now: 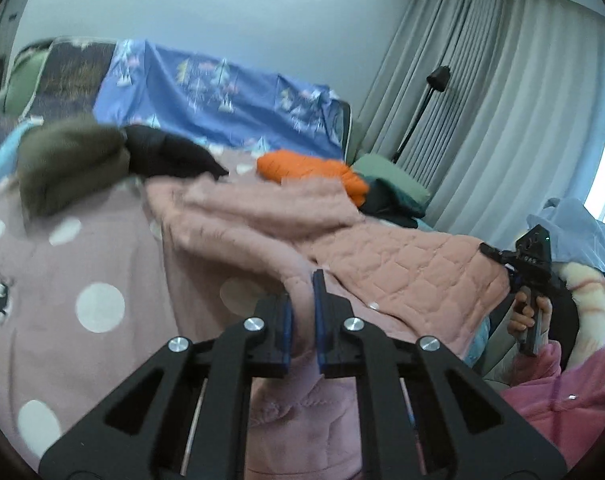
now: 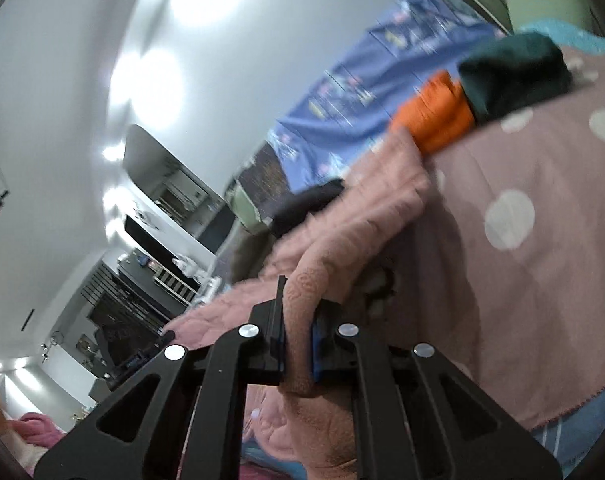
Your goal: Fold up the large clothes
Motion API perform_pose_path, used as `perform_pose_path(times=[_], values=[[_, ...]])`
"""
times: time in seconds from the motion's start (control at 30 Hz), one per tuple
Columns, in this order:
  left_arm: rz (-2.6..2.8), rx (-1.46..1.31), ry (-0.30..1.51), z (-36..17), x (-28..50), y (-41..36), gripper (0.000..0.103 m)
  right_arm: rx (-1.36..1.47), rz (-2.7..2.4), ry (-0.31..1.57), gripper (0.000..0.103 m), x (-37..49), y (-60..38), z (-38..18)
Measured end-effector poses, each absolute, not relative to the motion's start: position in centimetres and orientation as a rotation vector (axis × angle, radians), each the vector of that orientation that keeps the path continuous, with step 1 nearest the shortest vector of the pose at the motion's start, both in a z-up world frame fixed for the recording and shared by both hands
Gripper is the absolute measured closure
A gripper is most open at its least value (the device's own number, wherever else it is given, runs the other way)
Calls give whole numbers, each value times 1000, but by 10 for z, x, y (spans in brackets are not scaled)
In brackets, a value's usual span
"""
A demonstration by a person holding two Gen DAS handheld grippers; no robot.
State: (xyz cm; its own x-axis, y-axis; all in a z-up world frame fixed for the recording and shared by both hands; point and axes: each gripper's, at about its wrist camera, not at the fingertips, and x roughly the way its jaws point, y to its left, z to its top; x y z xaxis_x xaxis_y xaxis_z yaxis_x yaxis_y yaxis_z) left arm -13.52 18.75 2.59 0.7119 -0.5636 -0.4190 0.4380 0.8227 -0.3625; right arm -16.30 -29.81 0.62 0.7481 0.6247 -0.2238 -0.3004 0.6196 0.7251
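Left wrist view: The left tool [image 1: 301, 312] is closed on a fold of the pink quilted garment [image 1: 402, 264], with fabric pinched between both pads. The garment lies spread across the bed [image 1: 102, 280], over a dotted mauve cover. Its near edge is raised off the cover at the grip point. The right tool [image 1: 487, 249] appears at the far right edge of the garment, held by a hand [image 1: 528, 312]. Its jaws cannot be resolved from this view. Behind the garment lie an olive bundle [image 1: 70, 164], a black bundle [image 1: 170, 152] and an orange bundle [image 1: 314, 168], all near the headboard side. These look like items already folded or waiting; which of the 2 cannot be told.

Right wrist view: The right tool [image 2: 296, 344] is closed on another edge of the same garment [image 2: 342, 232], with fabric gripped between its pads. The garment runs away from the tool toward the orange bundle [image 2: 438, 120] and a dark green bundle [image 2: 514, 76]. The picture is motion-blurred.

Task status: Both tools grip 1 edge of the garment at 2 separate points. The garment is still largely open and unfolded. Judged from this layout, the fold is at its start: the gripped edge must be carried over the body of the garment, laid down, then folded again.
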Motion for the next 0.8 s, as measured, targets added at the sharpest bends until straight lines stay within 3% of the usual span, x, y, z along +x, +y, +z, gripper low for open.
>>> perform_pose_path(times=[0.2, 0.47, 0.63, 0.7, 0.77, 0.8], values=[[-510, -276, 500, 53, -147, 202, 93, 650, 515, 436, 94, -177, -300, 33], [-368, -393, 425, 58, -83, 239, 91, 669, 415, 497, 94, -71, -284, 19], [-347, -473, 585, 27, -28, 242, 89, 657, 334, 598, 93, -6, -261, -8], [-332, -399, 646, 9, -34, 234, 71, 626, 318, 601, 93, -5, -258, -17], [-321, -343, 690, -8, -47, 235, 38, 638, 304, 607, 93, -5, -265, -27], [-335, -319, 742, -22, -58, 237, 35, 657, 307, 610, 93, -5, -269, -31]])
